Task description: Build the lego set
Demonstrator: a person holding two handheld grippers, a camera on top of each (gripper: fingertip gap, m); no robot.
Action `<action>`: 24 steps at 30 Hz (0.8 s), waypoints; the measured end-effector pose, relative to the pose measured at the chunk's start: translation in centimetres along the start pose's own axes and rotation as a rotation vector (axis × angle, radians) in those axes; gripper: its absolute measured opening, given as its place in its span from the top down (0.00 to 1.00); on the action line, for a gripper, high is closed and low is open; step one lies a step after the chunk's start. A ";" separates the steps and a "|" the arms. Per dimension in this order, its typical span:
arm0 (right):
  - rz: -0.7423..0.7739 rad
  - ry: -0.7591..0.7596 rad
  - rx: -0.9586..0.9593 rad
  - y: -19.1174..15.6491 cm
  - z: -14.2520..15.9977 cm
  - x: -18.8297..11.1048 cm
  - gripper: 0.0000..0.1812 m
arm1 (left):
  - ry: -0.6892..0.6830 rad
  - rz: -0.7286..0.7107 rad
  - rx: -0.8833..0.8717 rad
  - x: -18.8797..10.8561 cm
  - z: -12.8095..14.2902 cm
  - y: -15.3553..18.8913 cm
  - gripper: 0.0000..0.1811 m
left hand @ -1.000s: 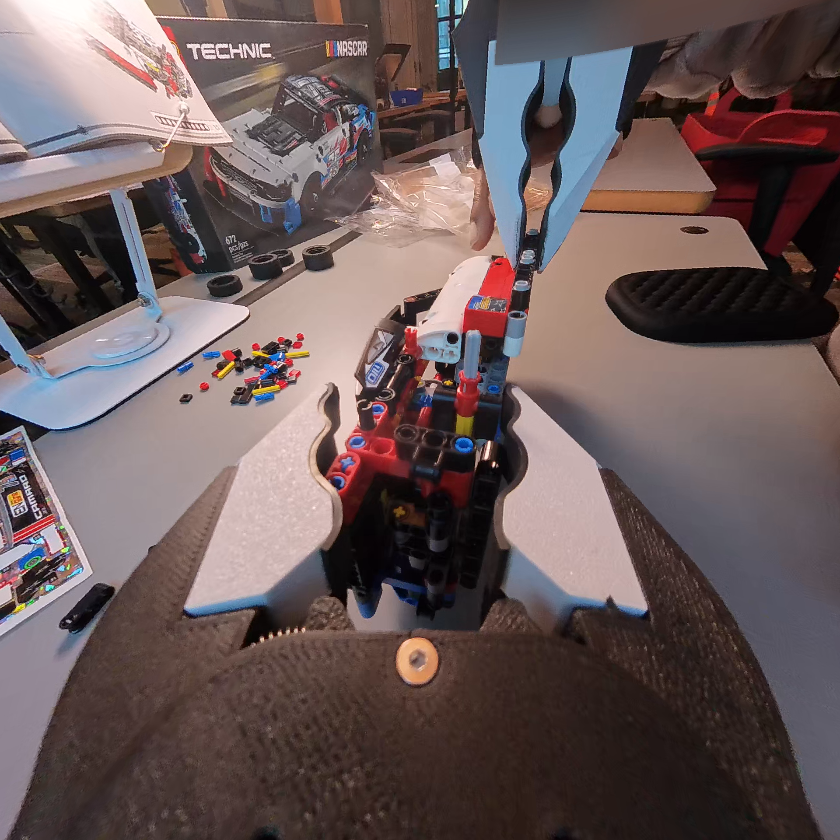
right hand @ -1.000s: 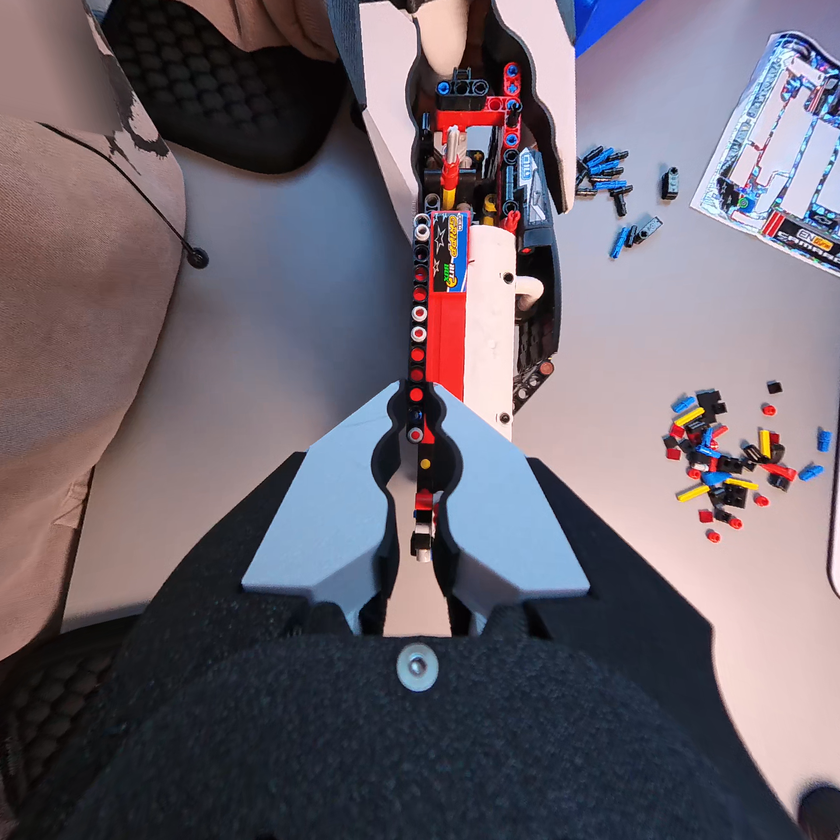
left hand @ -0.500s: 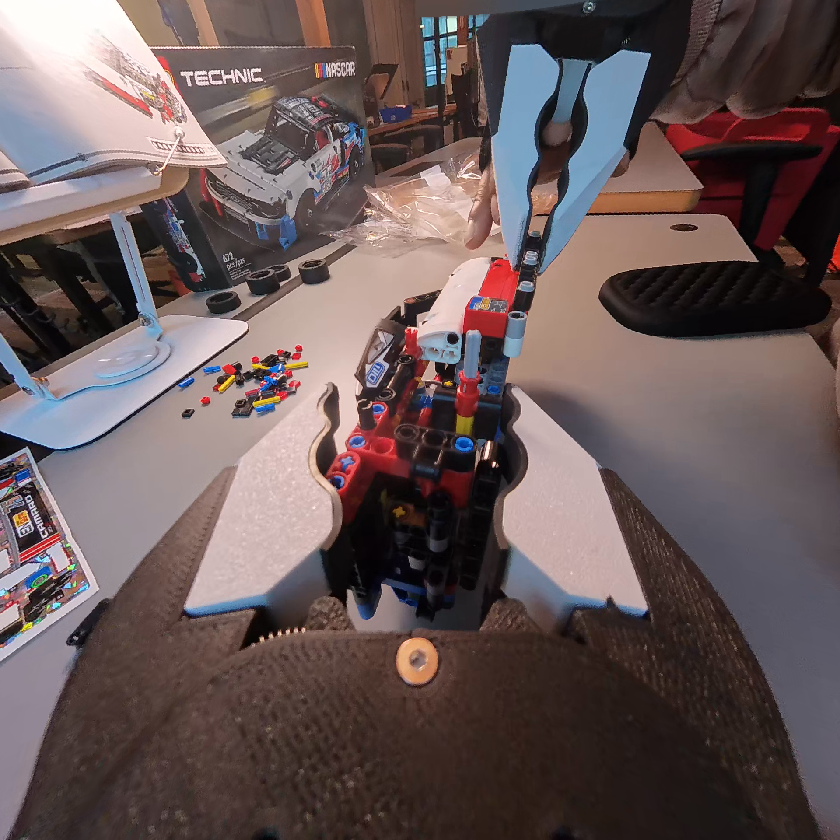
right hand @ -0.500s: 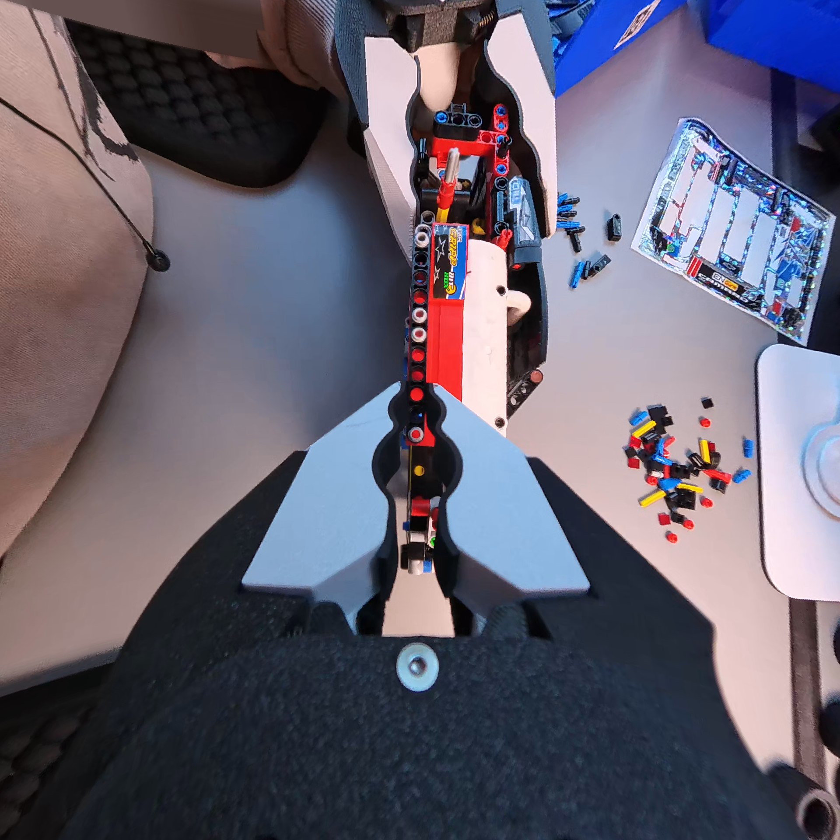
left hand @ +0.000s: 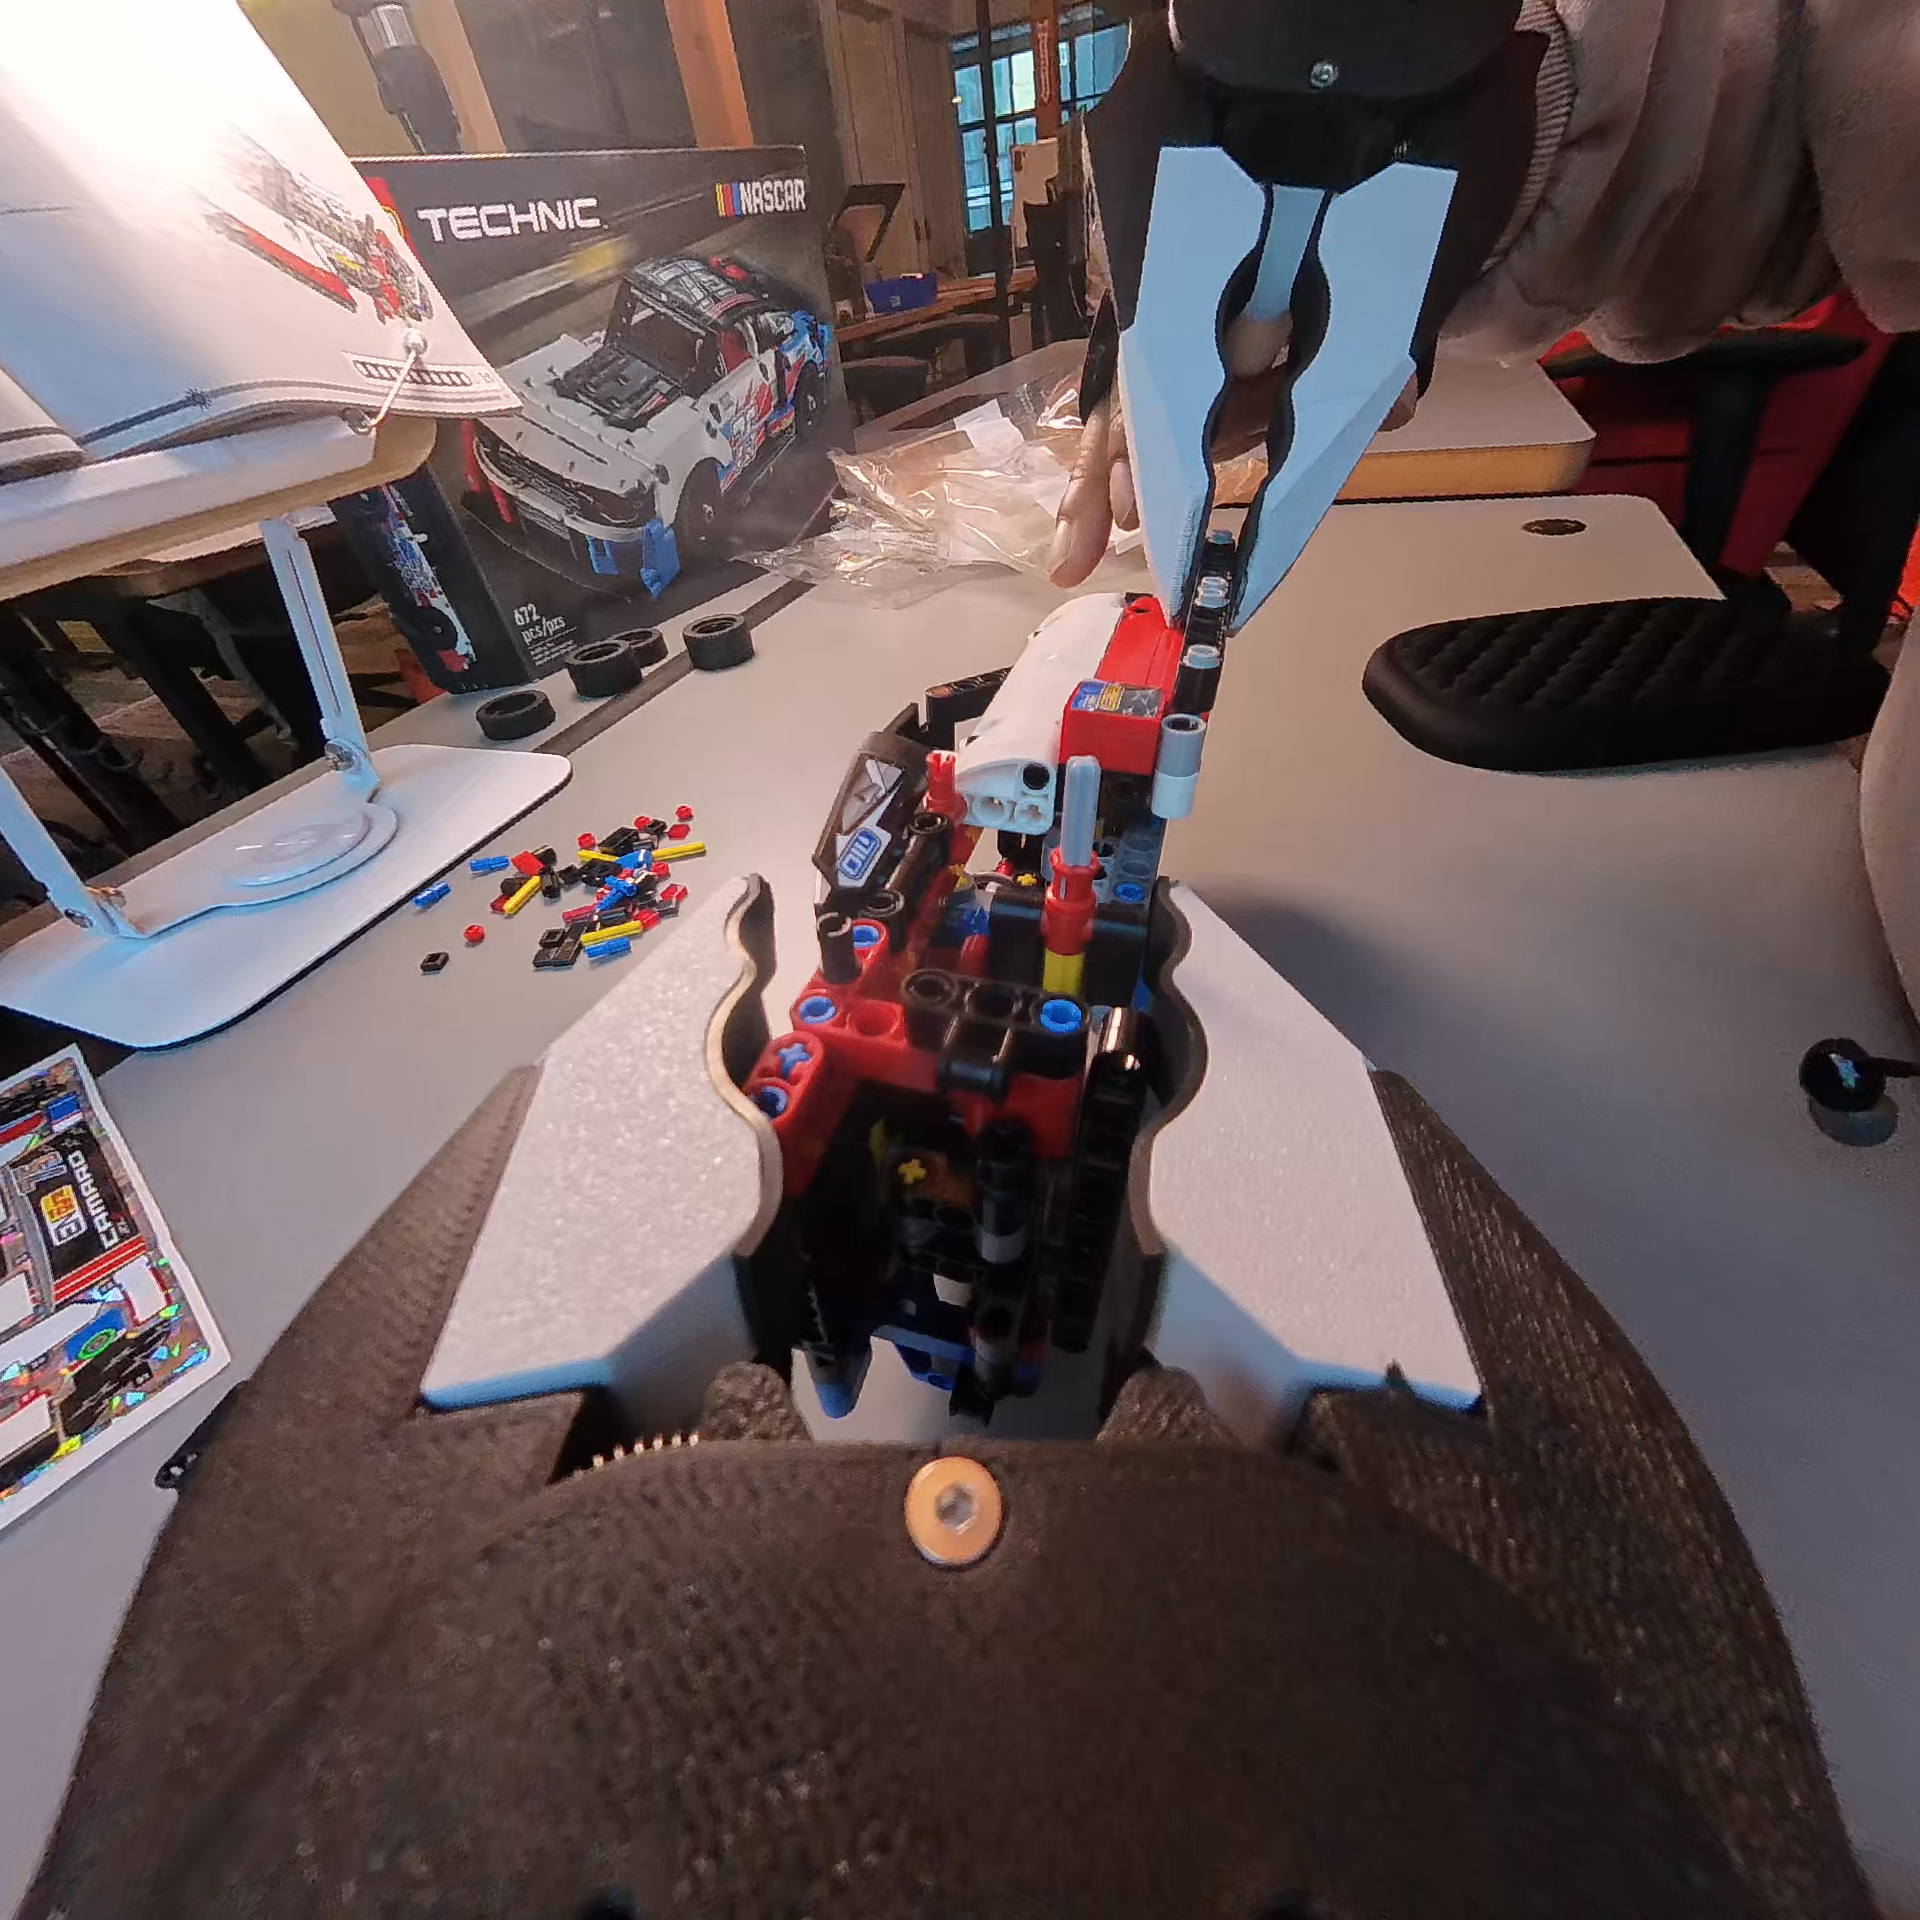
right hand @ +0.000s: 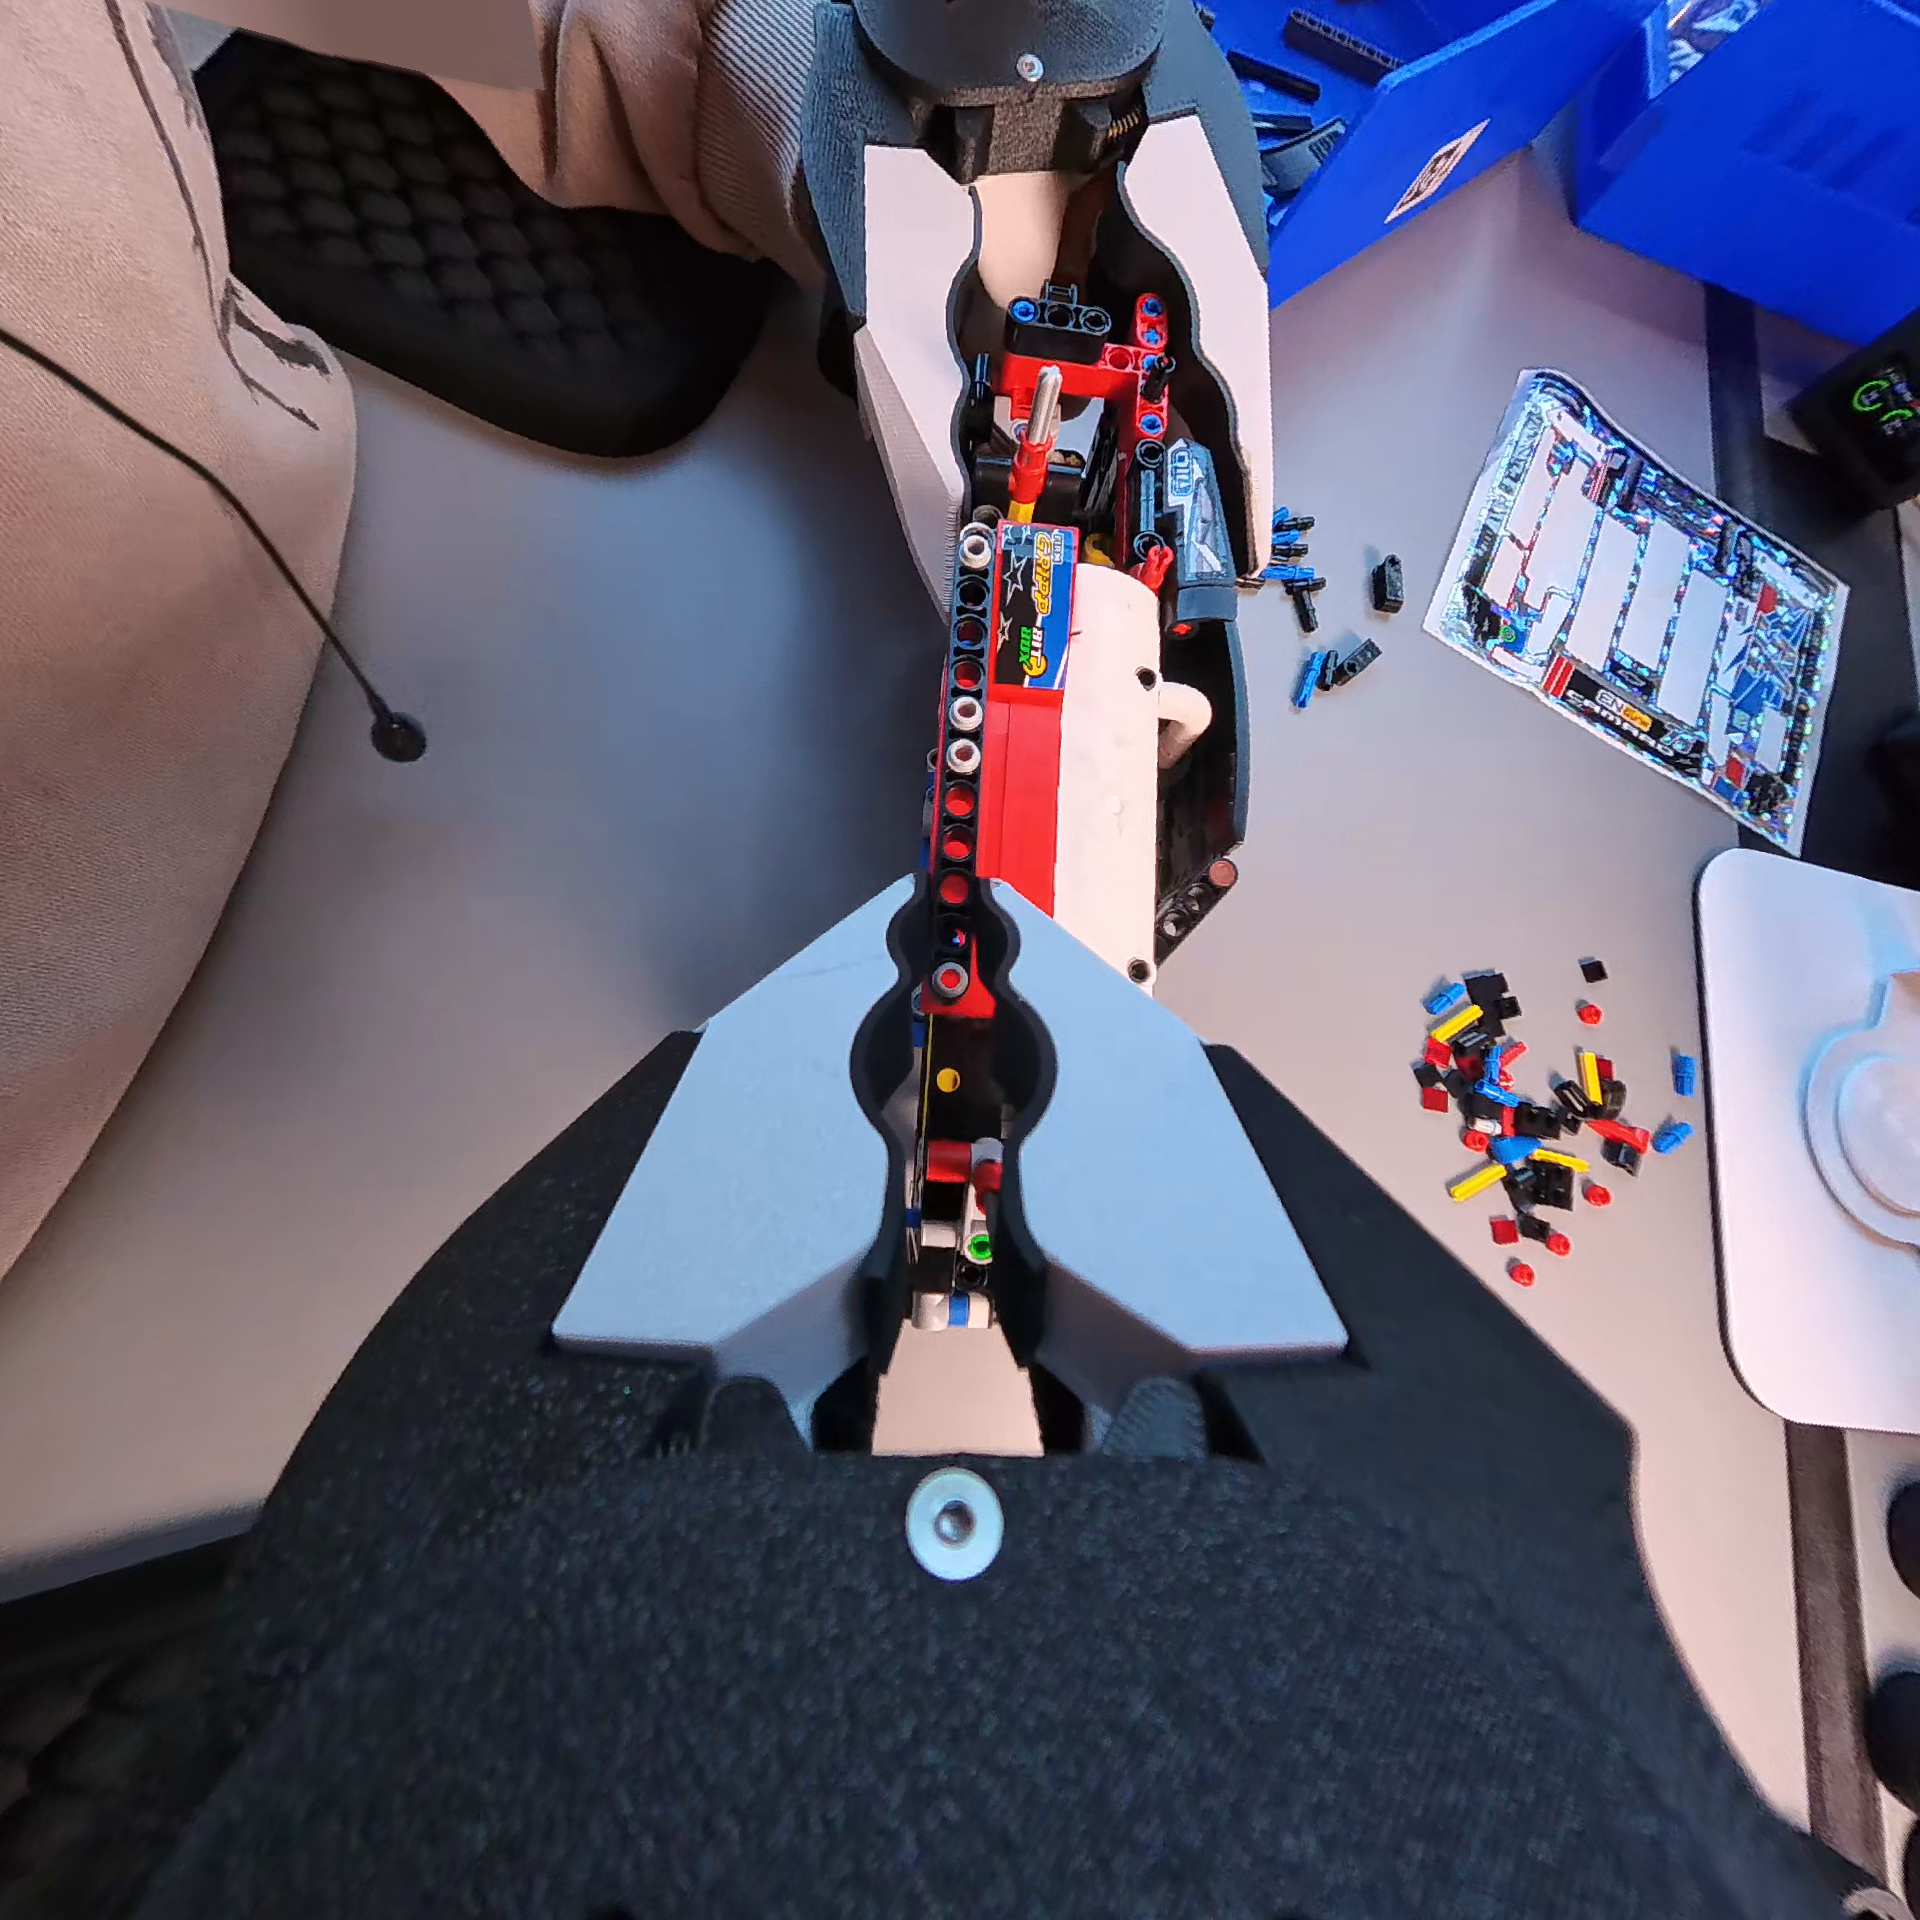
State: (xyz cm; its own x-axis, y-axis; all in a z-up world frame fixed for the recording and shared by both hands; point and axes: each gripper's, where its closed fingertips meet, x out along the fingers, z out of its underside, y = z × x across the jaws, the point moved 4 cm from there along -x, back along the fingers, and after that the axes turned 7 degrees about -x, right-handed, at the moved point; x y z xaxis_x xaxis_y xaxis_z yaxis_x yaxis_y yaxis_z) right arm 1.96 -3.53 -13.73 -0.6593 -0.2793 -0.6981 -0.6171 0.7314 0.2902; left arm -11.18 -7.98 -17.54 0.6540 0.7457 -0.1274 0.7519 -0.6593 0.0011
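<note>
Lego car (left hand: 997,997), box (left hand: 623,416) left-view only

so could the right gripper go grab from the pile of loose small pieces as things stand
Probably not yet. The right gripper is shut on the black beam of the lego car. The pile of loose pieces lies off to its side on open table, so the path looks free once it lets go.

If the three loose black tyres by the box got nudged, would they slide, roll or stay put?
The black tyres all lie flat on the table, so a light nudge would probably slide or stop them rather than roll them. They look like rubber, so likely grippy and light. Tipped onto their tread, they could roll off.
</note>
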 end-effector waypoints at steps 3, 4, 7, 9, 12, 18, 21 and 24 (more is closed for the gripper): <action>0.007 0.003 0.009 0.0 0.1 0.0 0.98 | -0.003 -0.004 -0.006 0.0 0.0 0.0 0.61; 0.010 0.005 0.014 0.0 0.1 0.0 0.98 | -0.004 -0.006 -0.009 0.0 0.0 0.0 0.61; 0.025 0.003 0.023 0.1 0.1 -0.1 0.98 | -0.006 -0.010 -0.017 0.1 0.0 -0.1 0.61; 0.029 0.005 0.022 0.1 0.1 0.0 0.98 | -0.005 -0.010 -0.018 0.1 0.0 -0.1 0.61; 0.009 0.028 0.076 0.3 0.3 0.0 0.98 | -0.005 -0.008 -0.019 0.1 0.0 -0.1 0.61; 0.007 0.028 0.064 0.3 0.3 0.1 0.98 | -0.009 -0.011 -0.032 0.1 0.0 -0.2 0.61; 0.024 0.026 0.055 0.1 0.3 0.1 0.98 | -0.012 -0.009 -0.032 0.1 0.0 -0.1 0.61; 0.051 0.012 0.049 -0.1 0.3 0.1 0.98 | -0.012 -0.007 -0.030 0.1 0.0 -0.1 0.61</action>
State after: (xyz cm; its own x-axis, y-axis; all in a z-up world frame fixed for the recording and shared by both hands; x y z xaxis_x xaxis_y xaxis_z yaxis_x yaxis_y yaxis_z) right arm 2.10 -3.48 -14.03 -0.6949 -0.2481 -0.6750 -0.5609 0.7744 0.2928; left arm -11.16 -7.87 -17.56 0.6476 0.7492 -0.1392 0.7590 -0.6505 0.0298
